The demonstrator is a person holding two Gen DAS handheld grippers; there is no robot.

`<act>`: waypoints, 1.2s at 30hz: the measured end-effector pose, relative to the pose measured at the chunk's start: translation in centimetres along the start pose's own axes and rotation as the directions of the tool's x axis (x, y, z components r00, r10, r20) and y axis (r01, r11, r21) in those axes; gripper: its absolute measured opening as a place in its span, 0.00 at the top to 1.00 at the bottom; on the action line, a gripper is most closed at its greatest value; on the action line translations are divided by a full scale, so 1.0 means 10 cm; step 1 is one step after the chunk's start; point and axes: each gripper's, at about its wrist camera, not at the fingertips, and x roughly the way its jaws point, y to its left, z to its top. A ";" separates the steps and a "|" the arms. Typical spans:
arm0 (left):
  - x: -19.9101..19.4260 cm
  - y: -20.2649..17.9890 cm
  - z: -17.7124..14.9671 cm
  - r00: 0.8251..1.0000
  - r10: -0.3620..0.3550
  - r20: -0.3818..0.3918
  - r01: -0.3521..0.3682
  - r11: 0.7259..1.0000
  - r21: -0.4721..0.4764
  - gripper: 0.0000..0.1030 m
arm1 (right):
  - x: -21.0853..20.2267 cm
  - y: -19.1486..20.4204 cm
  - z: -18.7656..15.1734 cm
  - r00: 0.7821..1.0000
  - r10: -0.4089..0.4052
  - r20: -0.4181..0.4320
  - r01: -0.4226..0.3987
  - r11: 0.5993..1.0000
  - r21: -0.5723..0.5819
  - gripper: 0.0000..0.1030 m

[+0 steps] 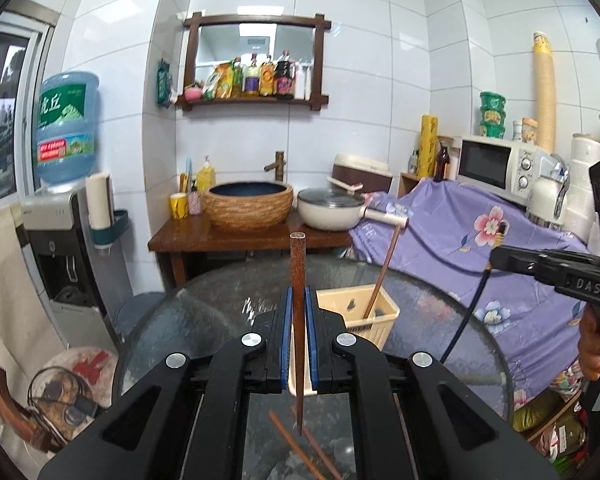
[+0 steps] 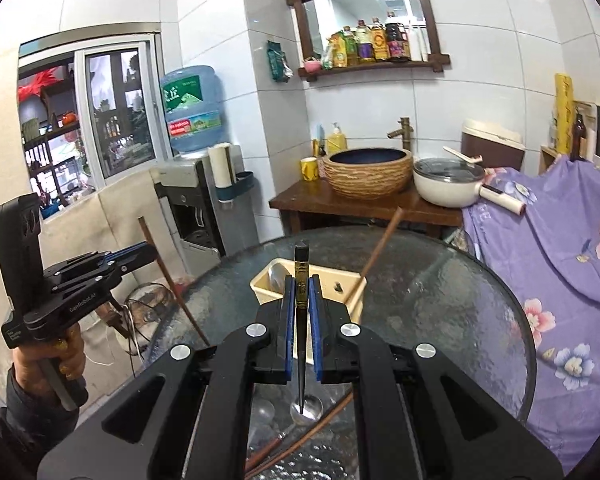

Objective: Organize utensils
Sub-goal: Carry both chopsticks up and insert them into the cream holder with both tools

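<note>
Nearest, the left gripper clamps a brown wooden chopstick upright; the right gripper pinches a black-handled metal spoon. Beyond both, on the round glass table, the beige plastic utensil basket waits. Either thin handle may swivel and miss it.

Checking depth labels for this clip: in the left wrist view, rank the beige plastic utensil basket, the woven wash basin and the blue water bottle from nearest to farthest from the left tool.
1. Beige plastic utensil basket, just ahead, slightly right, on the glass table.
2. Woven wash basin, beyond the table, on the wooden stand.
3. Blue water bottle, far left, on the dispenser; roughly as far as the basin, too close to call firmly.
</note>
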 end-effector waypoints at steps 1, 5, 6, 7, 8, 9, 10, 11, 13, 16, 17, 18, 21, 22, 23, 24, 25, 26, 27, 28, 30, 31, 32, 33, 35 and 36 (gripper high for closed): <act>-0.01 0.00 0.07 1.000 -0.004 0.011 0.004 1.000 -0.002 0.93 | 0.00 0.00 0.06 1.000 -0.001 0.006 0.001 1.000 -0.004 0.93; -0.04 -0.04 0.40 0.998 -0.010 0.067 0.010 1.000 0.001 0.93 | 0.00 0.02 0.40 0.999 0.012 0.044 -0.012 1.000 -0.004 0.93; -0.04 -0.06 0.52 0.996 -0.012 0.087 0.013 1.000 -0.002 0.93 | 0.01 0.02 0.50 0.999 0.017 0.052 -0.017 1.000 0.003 0.93; -0.03 -0.08 0.58 0.995 -0.017 0.096 0.018 1.000 -0.005 0.93 | 0.02 0.01 0.59 0.998 0.017 0.056 -0.018 1.000 0.006 0.93; -0.02 -0.09 0.68 0.994 -0.027 0.108 0.029 1.000 -0.011 0.93 | 0.04 0.00 0.68 0.998 0.012 0.064 -0.013 1.000 0.010 0.93; 0.00 -0.11 0.78 0.992 -0.034 0.120 0.036 0.999 -0.013 0.93 | 0.06 -0.01 0.77 0.997 0.004 0.074 -0.005 1.000 0.011 0.93; 0.02 -0.12 0.85 0.991 -0.034 0.130 0.036 0.999 -0.014 0.93 | 0.09 -0.02 0.84 0.997 -0.005 0.082 0.004 1.000 0.009 0.93; 0.06 -0.13 0.94 0.989 -0.031 0.142 0.034 0.999 -0.019 0.93 | 0.12 -0.03 0.91 0.996 -0.017 0.091 0.016 1.000 0.010 0.93; 0.18 -0.14 1.07 0.989 -0.028 0.147 0.033 0.999 -0.029 0.93 | 0.19 -0.06 1.02 0.995 -0.033 0.096 0.031 0.999 0.017 0.93; 0.40 -0.15 1.11 0.991 -0.017 0.136 0.021 0.999 -0.030 0.93 | 0.33 -0.12 1.08 0.993 -0.062 0.101 0.061 0.998 0.013 0.93; 0.46 -0.14 1.11 0.992 -0.012 0.128 0.016 0.999 -0.031 0.93 | 0.38 -0.15 1.08 0.992 -0.072 0.103 0.071 0.997 0.014 0.93; 0.56 -0.14 1.07 0.993 -0.006 0.114 0.010 0.999 -0.034 0.93 | 0.43 -0.18 1.06 0.991 -0.080 0.106 0.078 0.997 0.017 0.93; 0.79 -0.11 0.95 0.996 0.010 0.086 -0.006 0.999 -0.045 0.93 | 0.58 -0.24 0.96 0.991 -0.091 0.100 0.089 0.996 0.023 0.93; 0.86 -0.09 0.89 0.997 0.010 0.079 -0.006 0.999 -0.050 0.93 | 0.66 -0.27 0.89 0.991 -0.095 0.091 0.093 0.995 0.024 0.93; 0.90 -0.08 0.85 0.997 0.011 0.075 -0.007 0.999 -0.053 0.93 | 0.73 -0.30 0.83 0.992 -0.100 0.082 0.098 0.995 0.027 0.93; 0.98 -0.07 0.77 0.998 0.015 0.064 -0.011 0.998 -0.058 0.93 | 0.78 -0.31 0.77 0.992 -0.102 0.074 0.100 0.995 0.029 0.93; 1.02 -0.06 0.73 0.999 0.014 0.052 -0.011 0.998 -0.061 0.93 | 0.86 -0.34 0.70 0.993 -0.104 0.060 0.102 0.994 0.032 0.93; 1.06 -0.05 0.69 0.999 0.012 0.042 -0.009 0.998 -0.064 0.93 | 0.92 -0.36 0.64 0.993 -0.104 0.052 0.102 0.994 0.039 0.93; 1.10 -0.04 0.62 0.999 0.012 0.030 -0.010 0.998 -0.068 0.93 | 0.95 -0.37 0.60 0.993 -0.105 0.047 0.103 0.994 0.043 0.93; 1.14 -0.03 0.56 1.000 0.013 0.021 -0.011 0.997 -0.070 0.93 | 1.00 -0.39 0.54 0.993 -0.108 0.041 0.106 0.993 0.049 0.93; 1.20 0.00 0.45 1.000 0.012 0.003 -0.012 0.997 -0.078 0.93 | 1.08 -0.42 0.46 0.993 -0.111 0.028 0.110 0.992 0.054 0.93; 1.22 0.01 0.42 1.000 0.012 -0.003 -0.013 0.997 -0.081 0.93 | 1.11 -0.42 0.44 0.993 -0.112 0.023 0.110 0.992 0.054 0.93; 1.24 0.02 0.39 1.000 0.011 -0.011 -0.012 0.996 -0.084 0.93 | 1.13 -0.41 0.41 0.993 -0.113 0.018 0.112 0.992 0.053 0.93; 1.27 0.03 0.34 1.000 0.008 -0.022 -0.010 0.996 -0.085 0.93 | 1.17 -0.41 0.38 0.994 -0.113 0.010 0.113 0.992 0.051 0.93; 1.31 0.04 0.26 0.999 0.005 -0.041 -0.008 0.997 -0.081 0.93 | 1.20 -0.41 0.33 0.993 -0.114 0.001 0.114 0.992 0.053 0.93; 1.32 0.03 0.23 0.999 0.002 -0.047 -0.006 0.997 -0.082 0.93 | 1.22 -0.42 0.30 0.993 -0.115 -0.004 0.115 0.992 0.059 0.93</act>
